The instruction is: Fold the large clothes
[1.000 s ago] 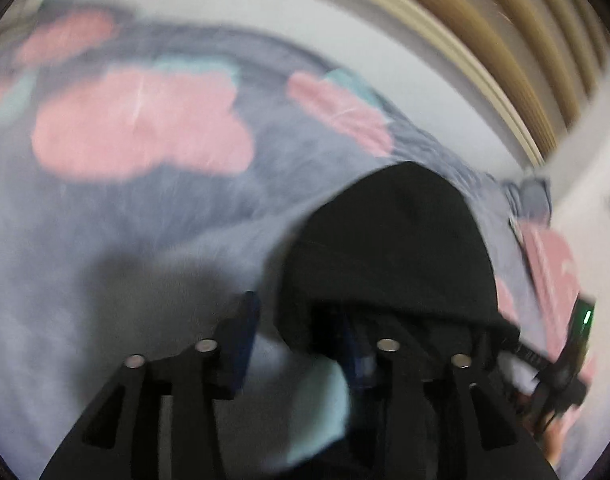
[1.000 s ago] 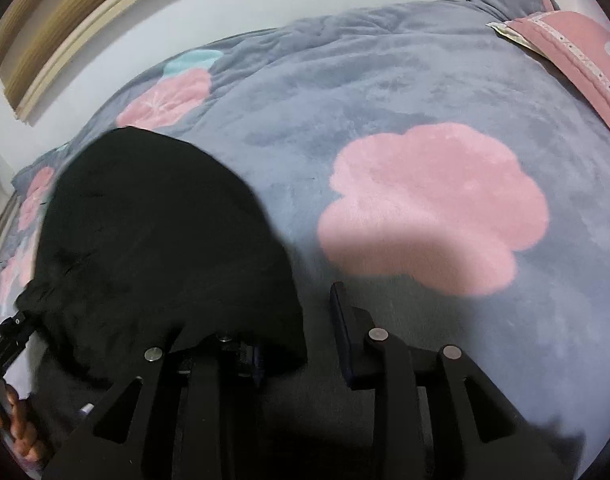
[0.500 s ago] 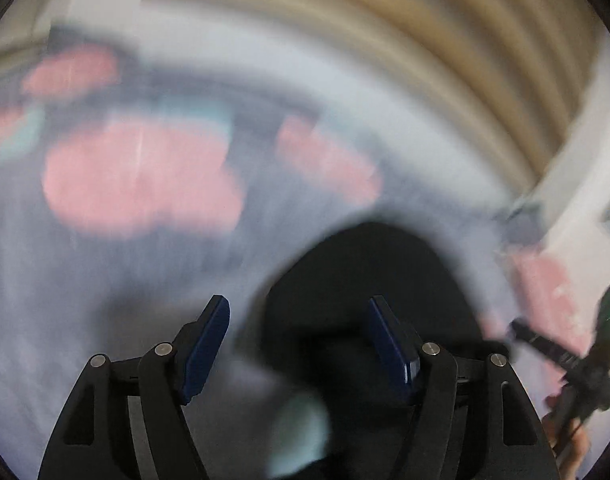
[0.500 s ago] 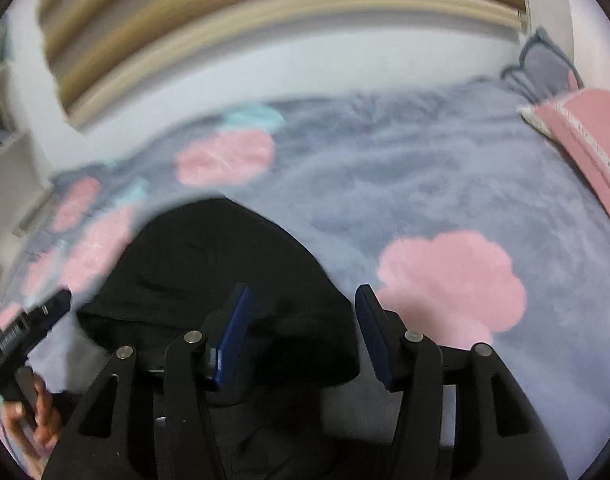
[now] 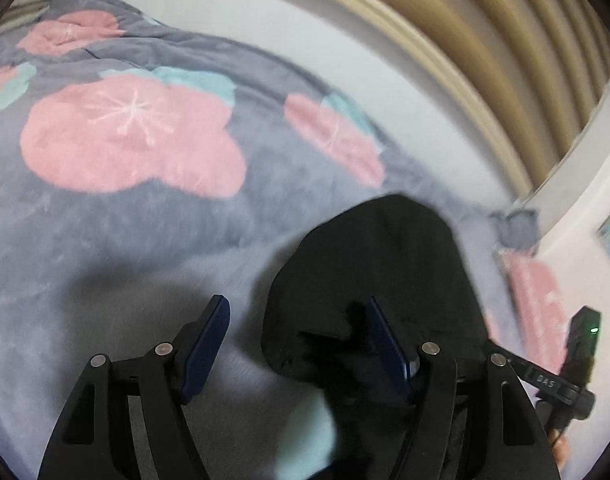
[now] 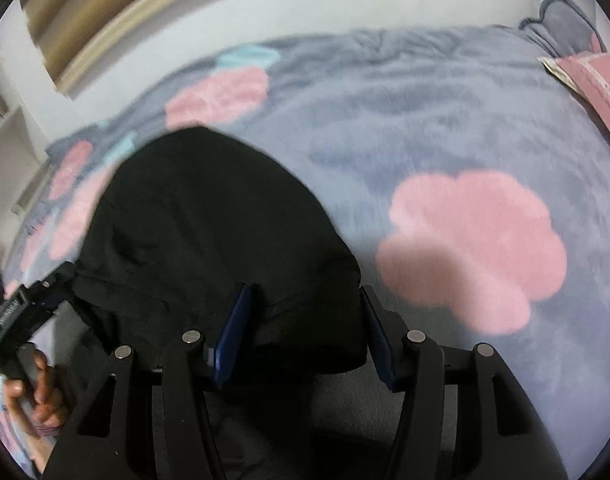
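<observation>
Bed (image 6: 445,128): covered by a grey plush blanket (image 5: 117,232) with pink flower patches and teal leaf bits. Black garment (image 6: 209,232) lies bunched directly on the blanket; in the right wrist view a large pink flower (image 6: 469,248) sits just right of it, a smaller pink one beyond its far edge. Pink pillow (image 6: 597,84) lies at the bed's far right corner, well apart from the garment, a grey cushion (image 6: 561,16) behind it. White wall runs along the bed's far side.
</observation>
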A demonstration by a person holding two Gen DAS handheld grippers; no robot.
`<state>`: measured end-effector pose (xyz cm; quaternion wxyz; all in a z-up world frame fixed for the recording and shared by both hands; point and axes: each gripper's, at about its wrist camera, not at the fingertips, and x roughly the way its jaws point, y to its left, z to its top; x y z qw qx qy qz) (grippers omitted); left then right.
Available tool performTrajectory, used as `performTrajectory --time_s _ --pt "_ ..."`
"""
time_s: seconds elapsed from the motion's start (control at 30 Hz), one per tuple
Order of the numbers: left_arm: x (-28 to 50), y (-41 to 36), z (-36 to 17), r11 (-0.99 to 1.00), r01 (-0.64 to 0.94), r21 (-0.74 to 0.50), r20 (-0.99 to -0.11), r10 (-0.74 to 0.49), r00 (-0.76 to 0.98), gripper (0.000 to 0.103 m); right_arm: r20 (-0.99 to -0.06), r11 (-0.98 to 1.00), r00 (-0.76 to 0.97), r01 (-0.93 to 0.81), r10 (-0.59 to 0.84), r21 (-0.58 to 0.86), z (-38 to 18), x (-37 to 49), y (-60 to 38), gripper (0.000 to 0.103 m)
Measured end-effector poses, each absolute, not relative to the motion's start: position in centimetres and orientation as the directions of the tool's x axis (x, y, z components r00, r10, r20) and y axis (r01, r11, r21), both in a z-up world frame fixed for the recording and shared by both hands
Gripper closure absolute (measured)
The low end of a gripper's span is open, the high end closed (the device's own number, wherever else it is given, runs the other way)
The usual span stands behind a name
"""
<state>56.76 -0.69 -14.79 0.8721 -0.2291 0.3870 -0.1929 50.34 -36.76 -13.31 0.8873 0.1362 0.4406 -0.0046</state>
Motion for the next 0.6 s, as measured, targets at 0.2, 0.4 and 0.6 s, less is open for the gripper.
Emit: performTrajectory --time_s 0.2,0.4,0.6 --pt "58.4 -0.9 -16.9 0.755 0.135 -0.641 -0.586 -0.596 0.549 0.031 -0.787 0.97 0.602 0.08 0.136 0.228 -12.3 53.5 -37.3 0.037" --pt "58.6 -2.6 -17.2 0.77 0.194 -0.607 -0.596 -0.604 0.529 0.062 -0.847 0.964 0.48 0.007 0.229 0.264 -15.9 57.1 -36.2 0.038" --pt "56.7 -3.2 -15.0 0.81 0.264 -0.524 -0.559 -0.56 0.611 0.086 -0.797 0.98 0.572 -0.063 0.192 0.191 -13.3 54.0 -34.9 0.085"
